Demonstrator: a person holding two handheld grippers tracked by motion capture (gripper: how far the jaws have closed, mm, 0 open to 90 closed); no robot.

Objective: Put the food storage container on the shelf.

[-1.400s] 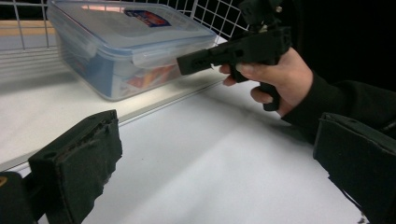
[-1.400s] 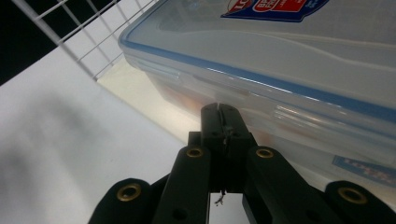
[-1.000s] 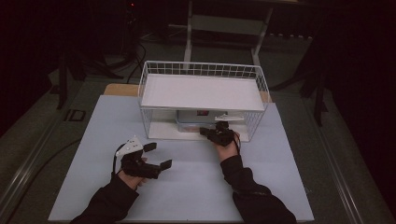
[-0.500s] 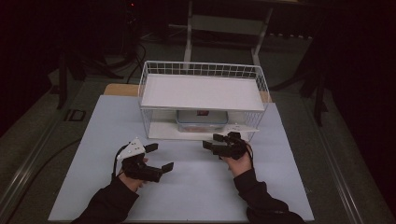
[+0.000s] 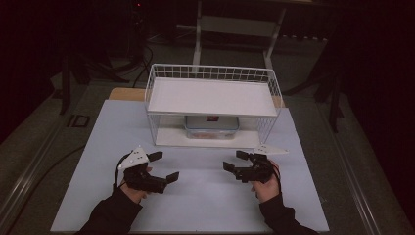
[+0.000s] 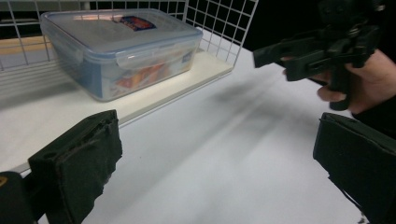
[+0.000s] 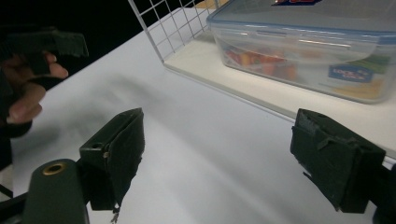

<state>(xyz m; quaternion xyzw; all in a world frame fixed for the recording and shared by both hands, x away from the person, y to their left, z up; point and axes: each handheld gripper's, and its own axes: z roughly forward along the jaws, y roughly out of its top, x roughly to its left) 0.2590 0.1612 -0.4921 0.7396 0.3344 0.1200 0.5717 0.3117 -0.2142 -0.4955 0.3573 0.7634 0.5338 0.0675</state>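
A clear plastic container (image 5: pixel 211 126) with a blue-edged lid and colourful contents sits on the lower shelf of a white wire rack (image 5: pixel 210 95). My left gripper (image 5: pixel 165 165) is open over the white tabletop, in front of the rack's left half. My right gripper (image 5: pixel 233 160) is open too, in front of the right half, jaws pointing left. Both are empty and apart from the rack. In the left gripper view the container (image 6: pixel 121 51) lies ahead of the wide jaws of the left gripper (image 6: pixel 217 172). In the right gripper view the container (image 7: pixel 317 46) lies beyond the right gripper (image 7: pixel 226 158).
The white tabletop (image 5: pixel 205 205) spreads between and in front of both hands. The rack's wire side walls (image 5: pixel 268 125) flank the lower shelf, and its top shelf is bare. Dark floor and a metal stand (image 5: pixel 198 29) lie behind the table.
My right gripper has drawn back from the rack's lower shelf toward the person and now hangs open over the table. The left gripper has barely shifted.
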